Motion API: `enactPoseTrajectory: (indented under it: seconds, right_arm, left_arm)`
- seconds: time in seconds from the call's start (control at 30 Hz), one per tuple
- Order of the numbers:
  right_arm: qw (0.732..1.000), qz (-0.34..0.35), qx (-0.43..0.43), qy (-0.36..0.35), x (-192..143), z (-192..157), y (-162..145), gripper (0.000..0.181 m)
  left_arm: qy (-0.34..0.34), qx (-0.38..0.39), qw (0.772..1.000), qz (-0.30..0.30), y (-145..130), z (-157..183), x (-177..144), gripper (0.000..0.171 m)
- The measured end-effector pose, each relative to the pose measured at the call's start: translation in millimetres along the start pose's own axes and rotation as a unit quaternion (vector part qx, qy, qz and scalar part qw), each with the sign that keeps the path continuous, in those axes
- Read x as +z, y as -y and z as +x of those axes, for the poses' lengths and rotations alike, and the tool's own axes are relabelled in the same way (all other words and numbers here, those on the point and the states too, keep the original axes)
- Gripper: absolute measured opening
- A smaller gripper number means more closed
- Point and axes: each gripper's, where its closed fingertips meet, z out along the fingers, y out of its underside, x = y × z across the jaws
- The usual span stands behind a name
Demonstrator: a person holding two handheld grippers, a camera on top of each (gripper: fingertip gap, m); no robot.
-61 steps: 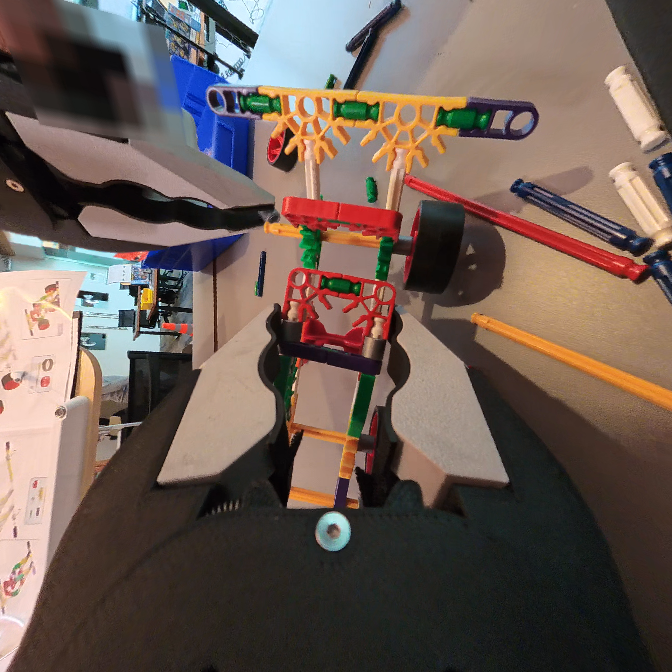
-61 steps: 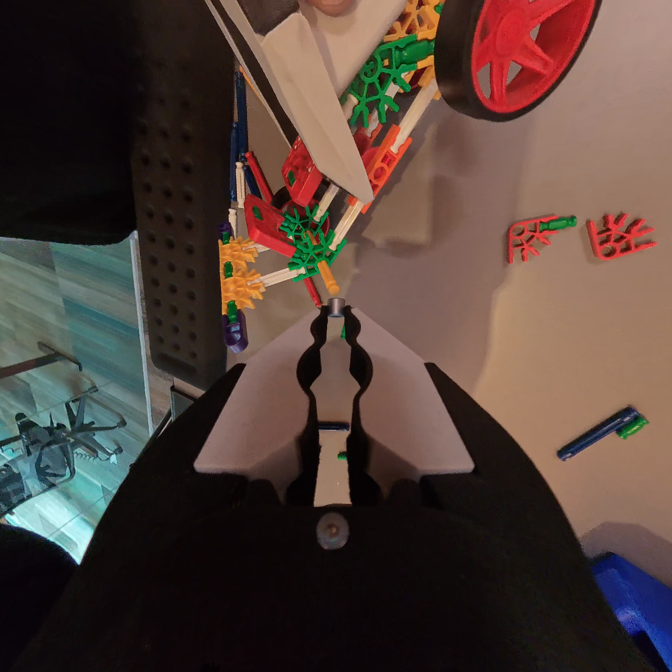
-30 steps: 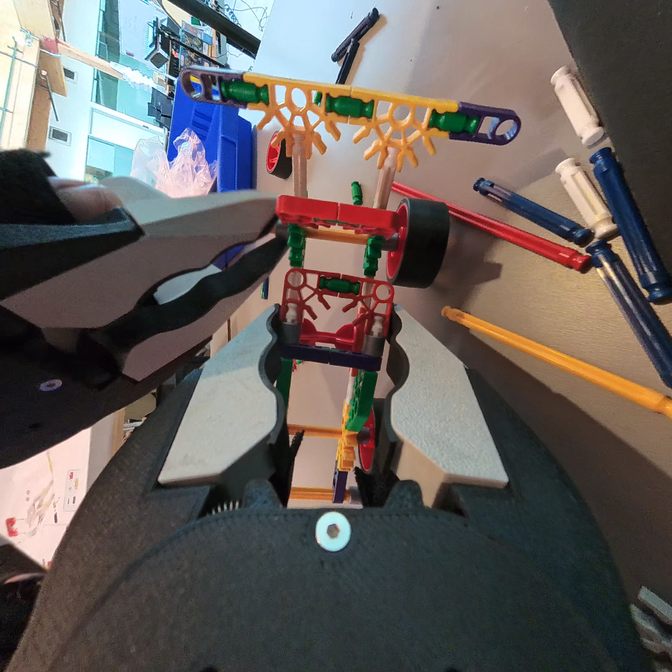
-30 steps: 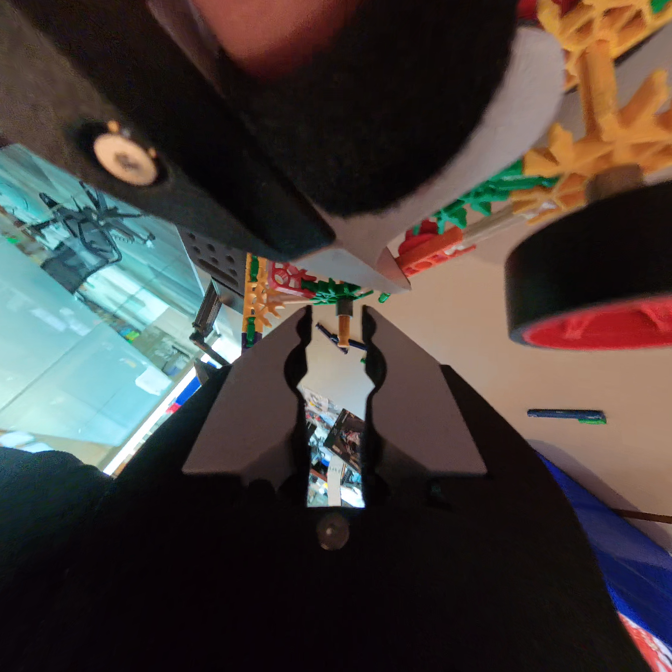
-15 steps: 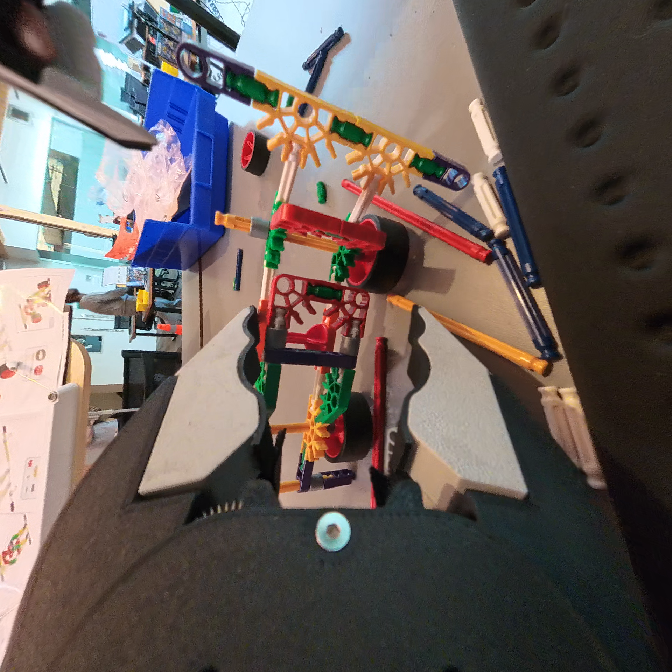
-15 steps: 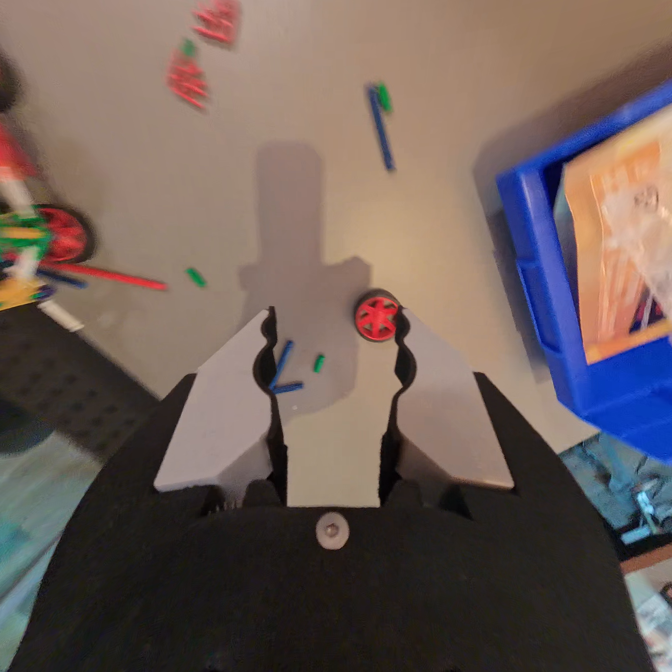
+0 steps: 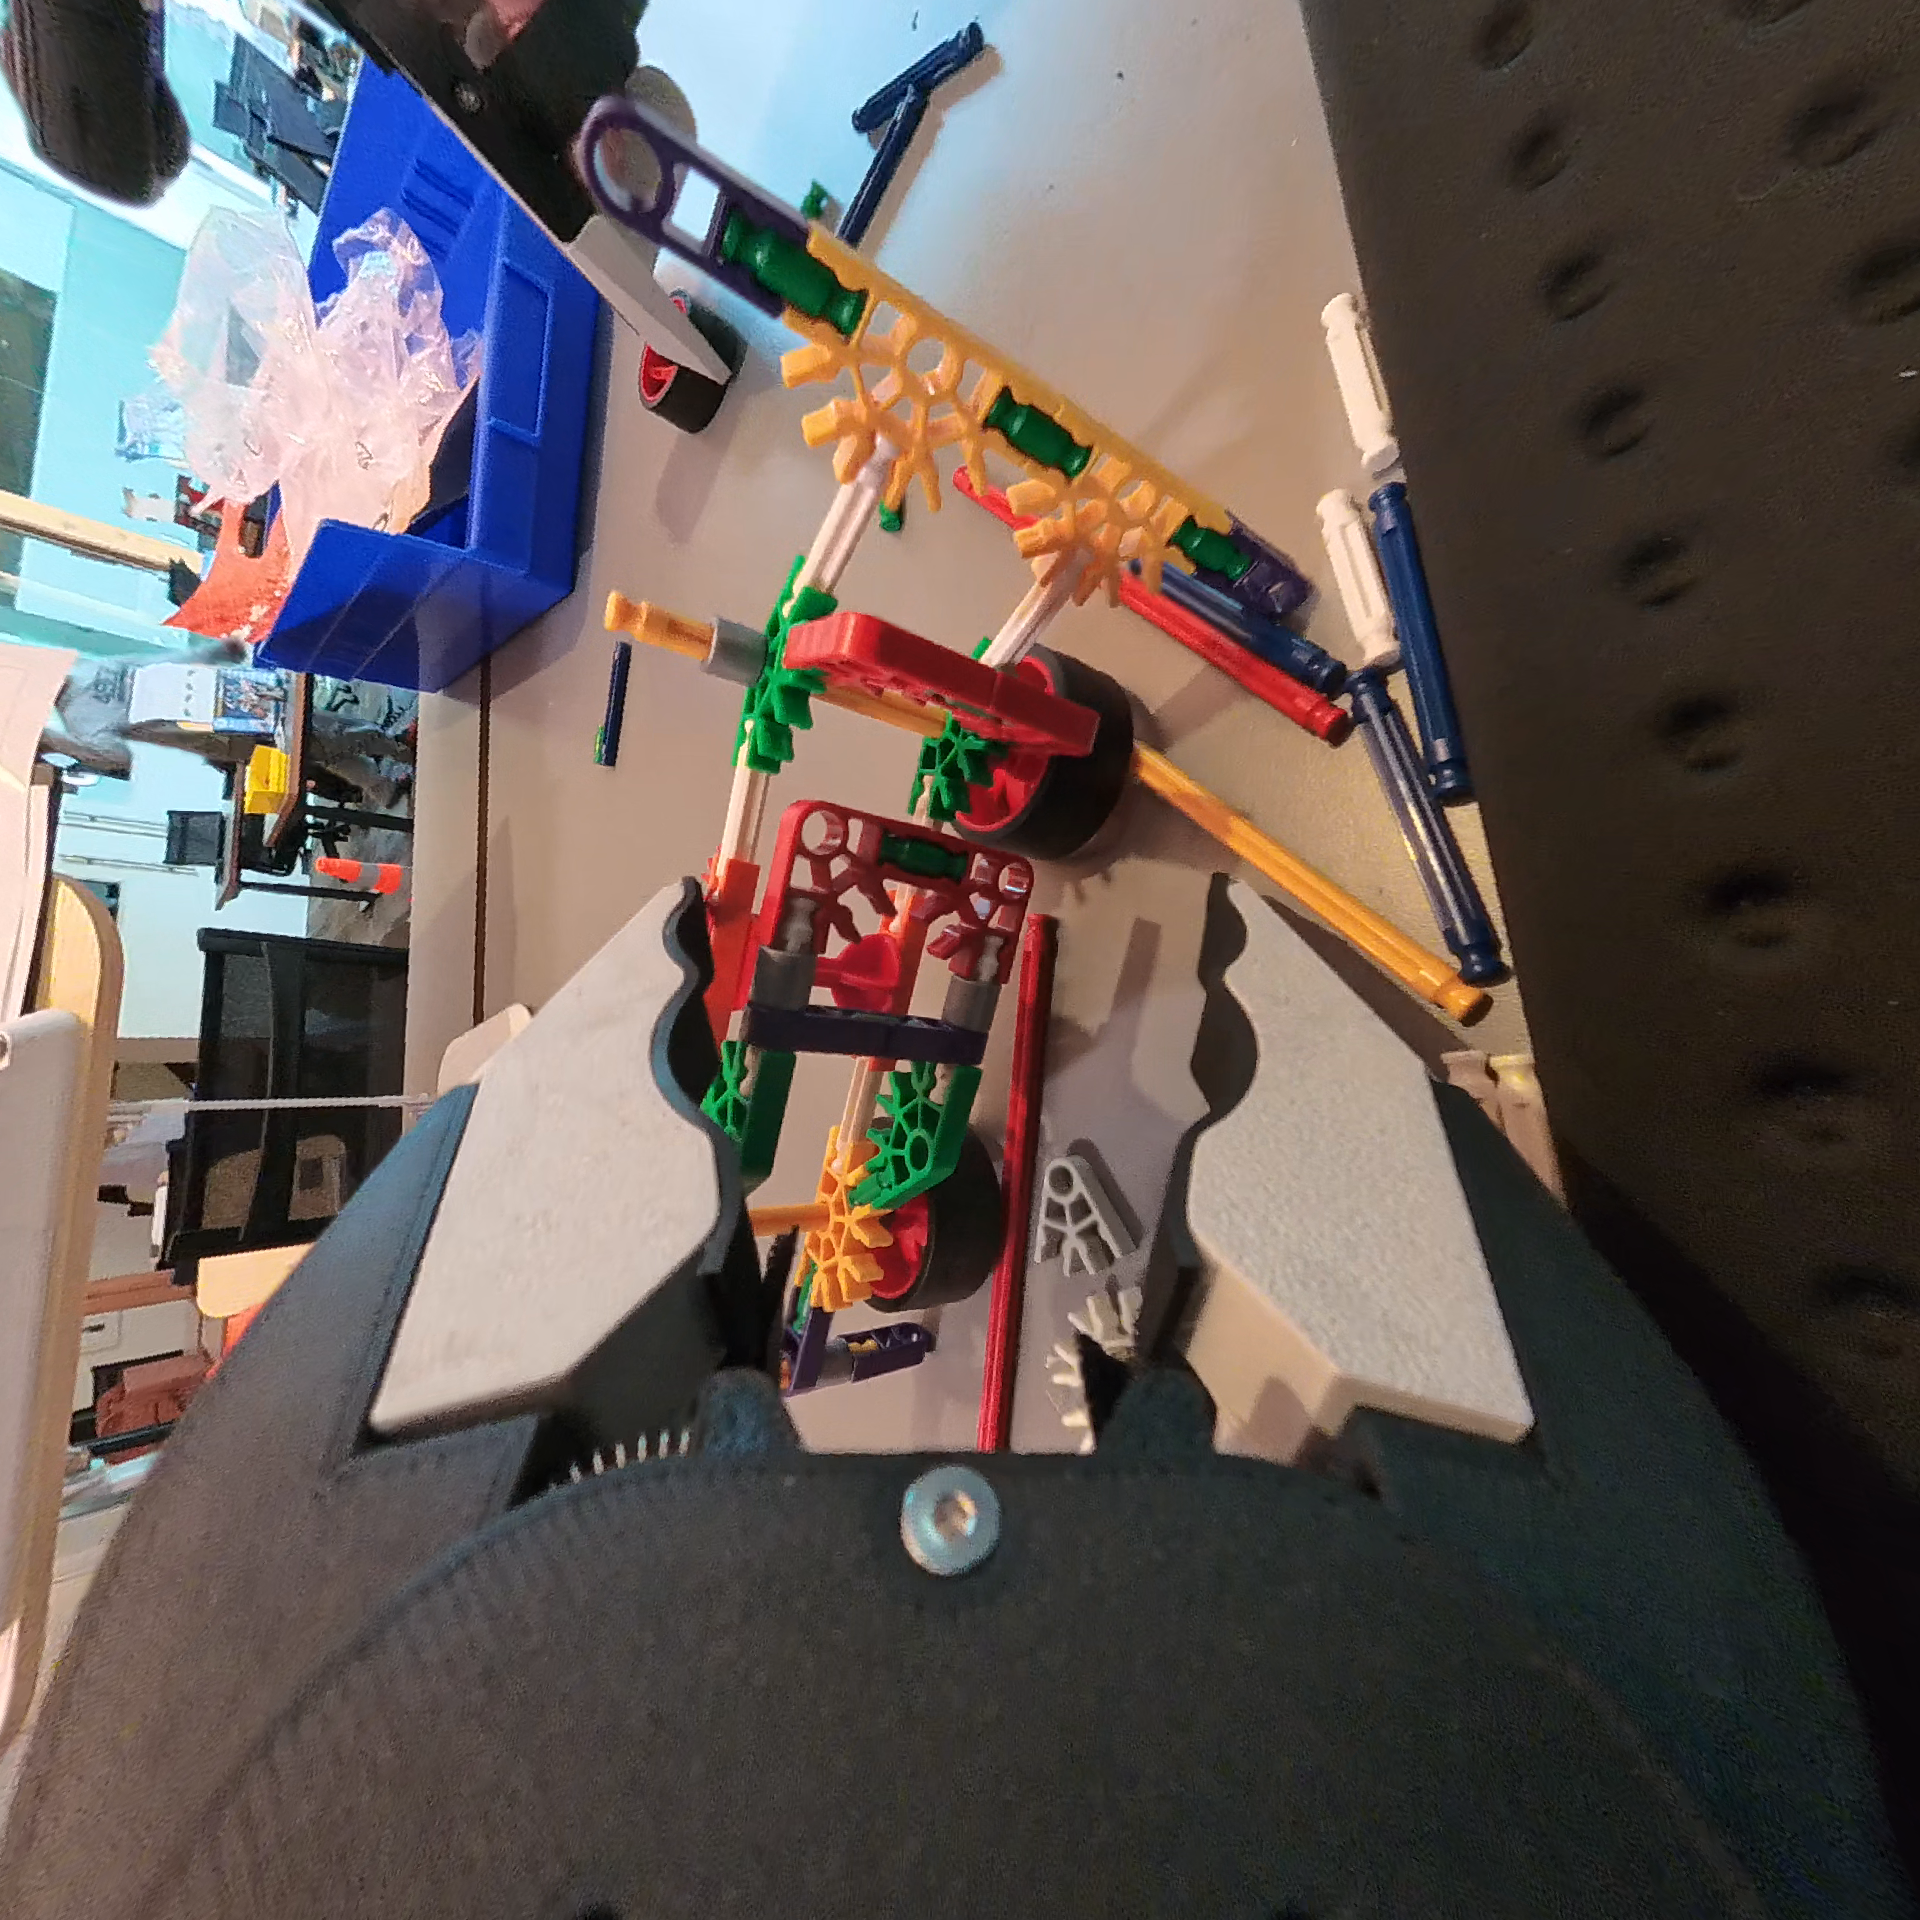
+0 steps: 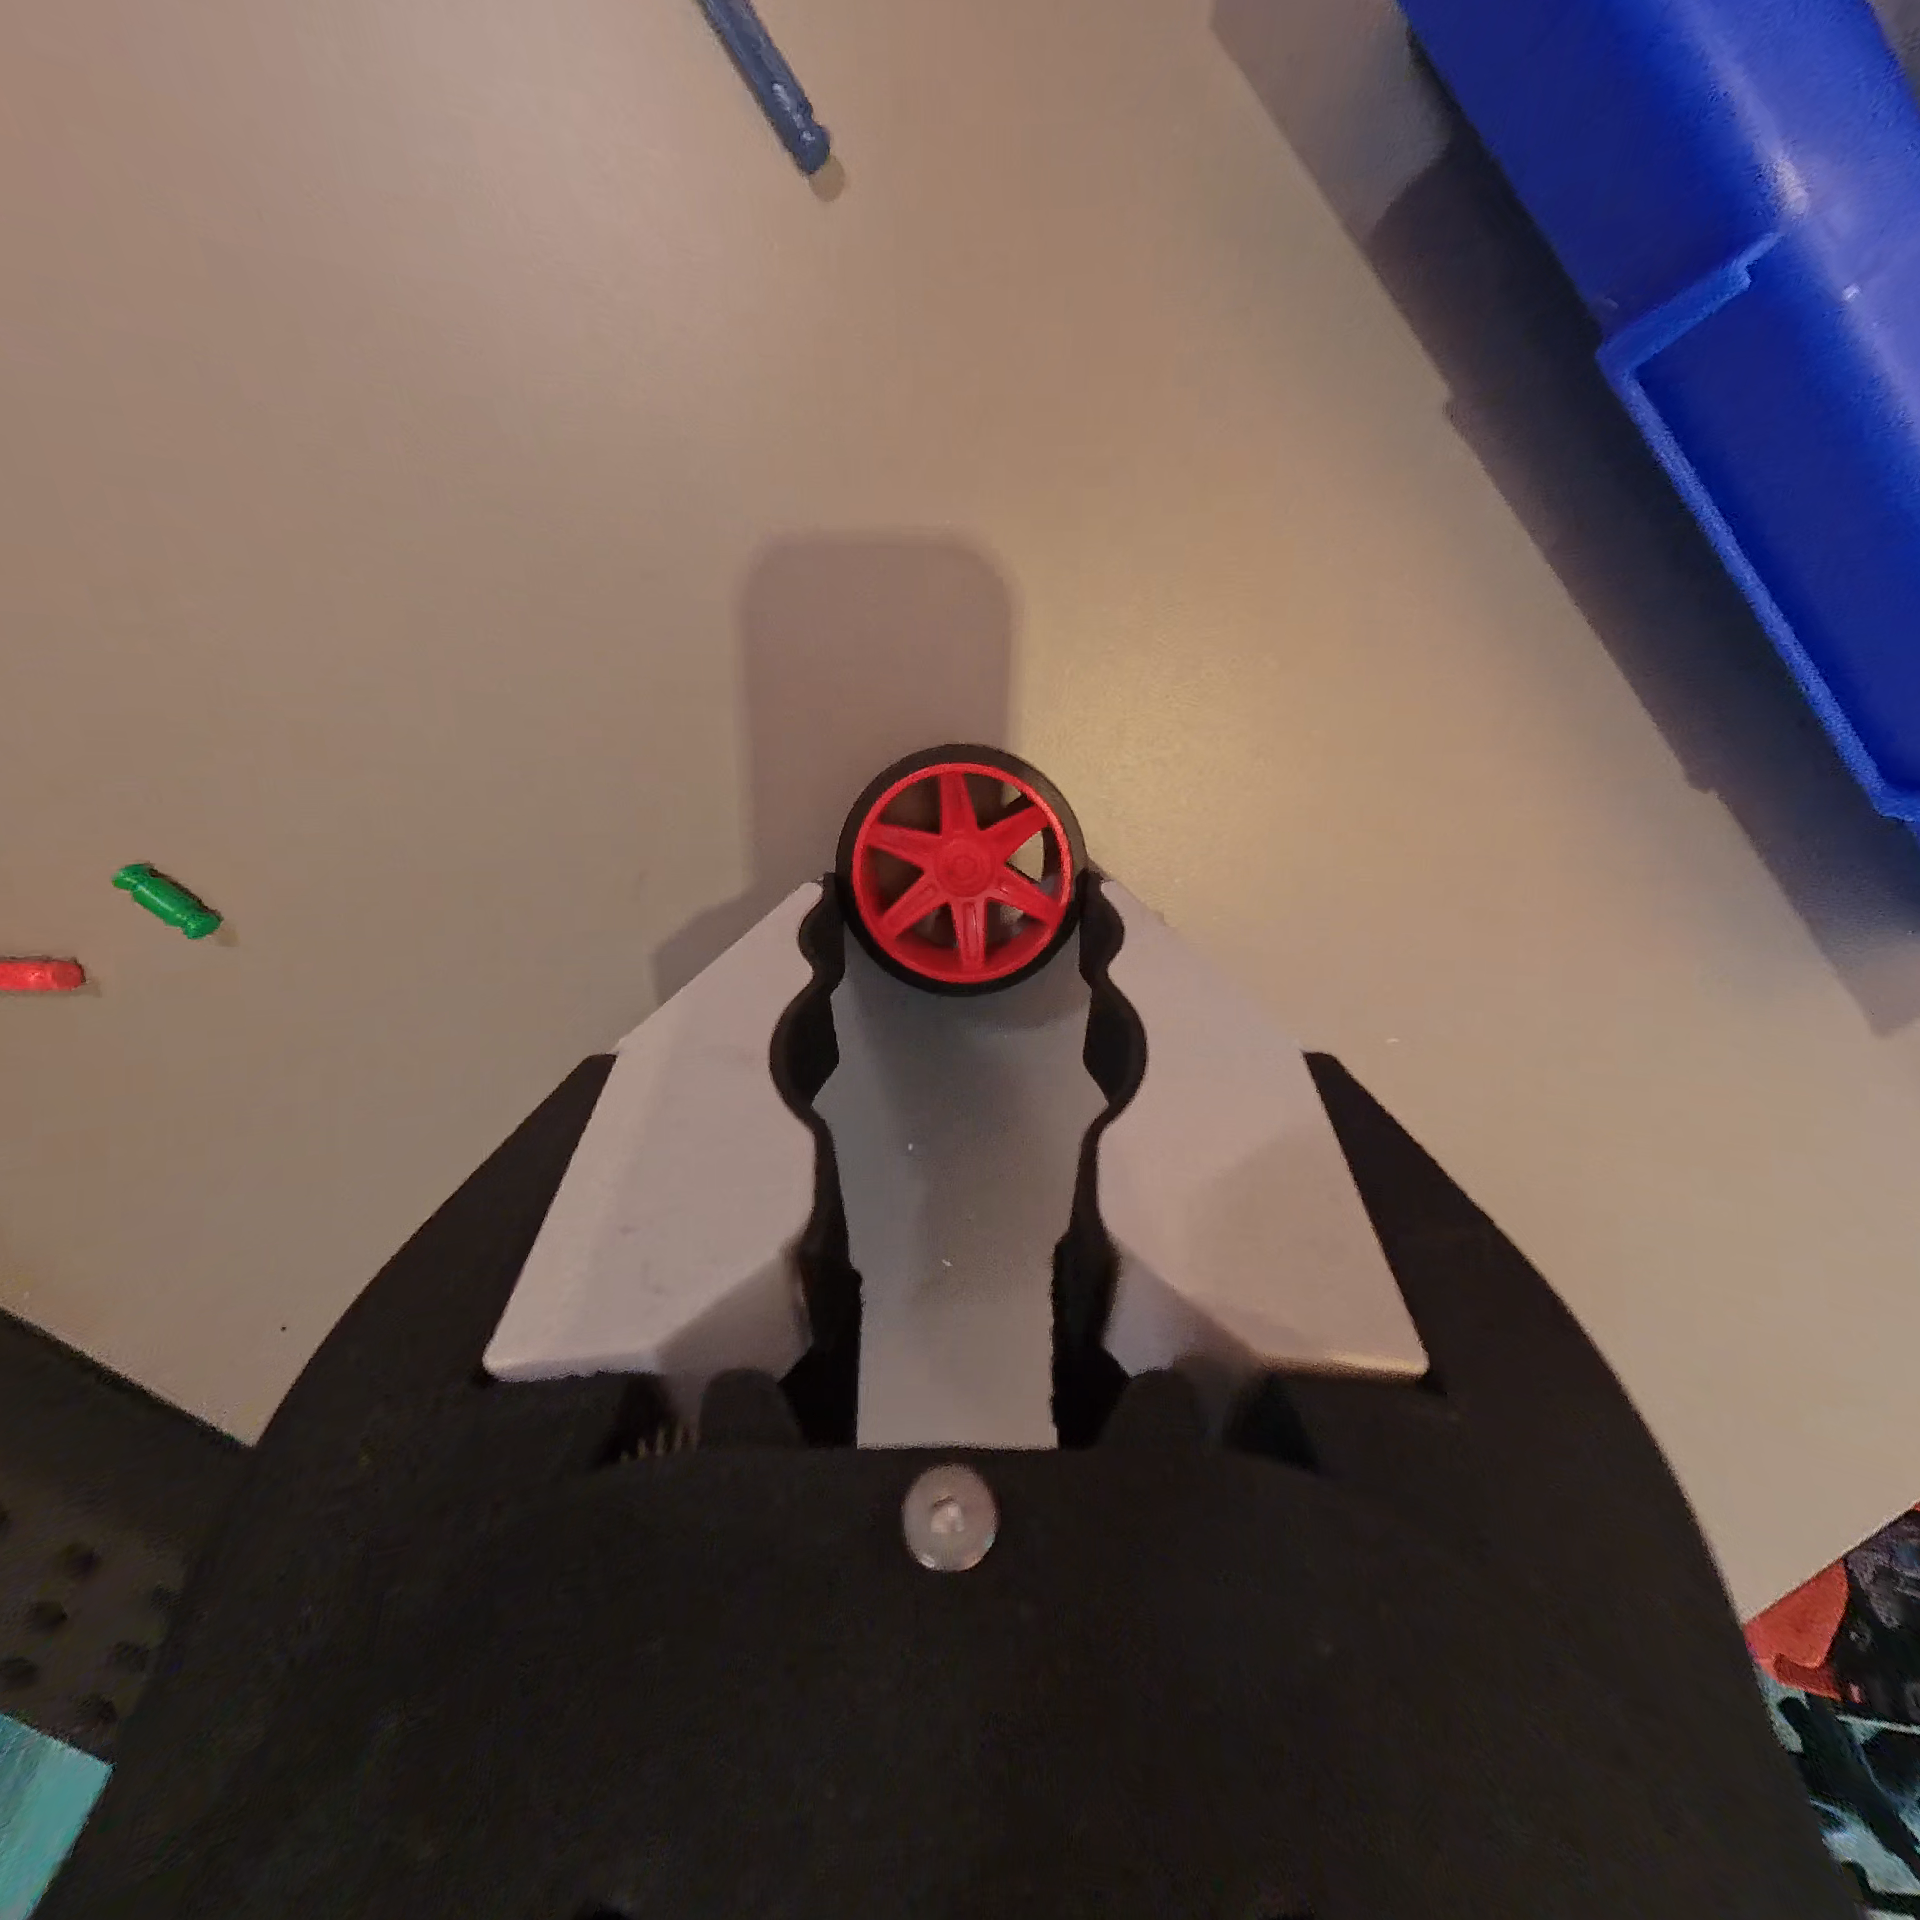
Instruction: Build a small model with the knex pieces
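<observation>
Tabletop (image 8: 416, 416) grey, black dimpled mat (image 7: 1662, 520) along the outer side of the left gripper (image 7: 951, 904). Blue bin (image 8: 1766, 312) sits ahead and to the right of the right gripper (image 8: 956, 904), well apart from it.

Rod-and-connector car model (image 7: 883, 914) lies on the table straight ahead of the left tool, its near end between the fingers. Left jaws spread wide and gripping nothing. The inner finger is just beside the model's orange side piece; contact there I can't confirm. The outer finger stands clear. Left tool is tipped on its side and points along the model's length.

Right tool points steeply down at the table, fingers level. Jaws partly closed. Loose wheel (image 8: 961, 868), red spokes and black tyre, lies flat on the table right at the fingertips, and both appear to touch the tyre. The hold is tips-only, at the widest part of the tyre. My read: it's marginal. A round tyre can squirt forward out of the tips, so squeeze centred and even, tool kept square to the table.

Small stuff:
- Red rod (image 7: 1023, 1143) runs between the left fingers, beside the model.
- Grey connector (image 7: 1081, 1216) lies near the outer left finger.
- Green connector (image 8: 166, 900) is far left of the right tool.
- Blue rod (image 8: 769, 83) lies well ahead of it.
</observation>
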Motion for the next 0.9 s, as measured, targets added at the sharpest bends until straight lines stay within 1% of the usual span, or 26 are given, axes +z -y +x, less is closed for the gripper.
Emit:
enactPoseTrajectory:
  seconds: [0.17,0.27,0.33,0.4,0.47,0.63,0.73,0.83,0.9]
  right_arm:
    - [1.0,0.027,-0.007,0.002,-3.8,-8.3,7.7,0.042]
    - [0.999,0.051,-0.004,0.011,-18.2,-21.3,18.3,0.042]
    - [0.997,0.073,-0.016,0.015,-34.0,-37.1,29.7,0.042]
    - [0.994,0.099,-0.033,0.03,-54.1,-62.8,43.3,0.042]
    - [0.989,0.124,-0.061,0.056,-74.9,-98.4,57.9,0.042]
    - [0.973,0.126,-0.167,0.102,-106.2,-195.1,73.6,0.042]
    - [0.962,0.11,-0.217,0.121,-107.8,-241.7,73.4,0.042]
    - [0.959,0.083,-0.235,0.132,-98.2,-266.5,71.7,0.042]
    - [0.958,0.061,-0.244,0.135,-86.2,-275.8,70.4,0.042]
  left_arm:
    - [0.013,-0.017,1.0,-0.017,-9.0,-7.6,-0.1,0.087]
    - [0.023,-0.019,0.999,-0.031,-19.0,-13.5,-0.5,0.086]
    - [0.026,-0.025,0.999,-0.038,-26.5,-17.0,-1.1,0.086]
    - [0.026,-0.027,0.998,-0.043,-32.2,-17.8,-2.9,0.088]
    - [0.027,-0.03,0.998,-0.044,-34.9,-17.4,-5.0,0.089]
    - [0.027,-0.049,0.998,-0.04,-34.3,-14.8,-9.6,0.09]
    - [0.029,-0.056,0.997,-0.038,-33.2,-12.9,-11.6,0.091]
    - [0.034,-0.056,0.997,-0.034,-32.5,-12.8,-13.2,0.088]
    - [0.036,-0.055,0.997,-0.034,-32.7,-12.8,-14.5,0.087]
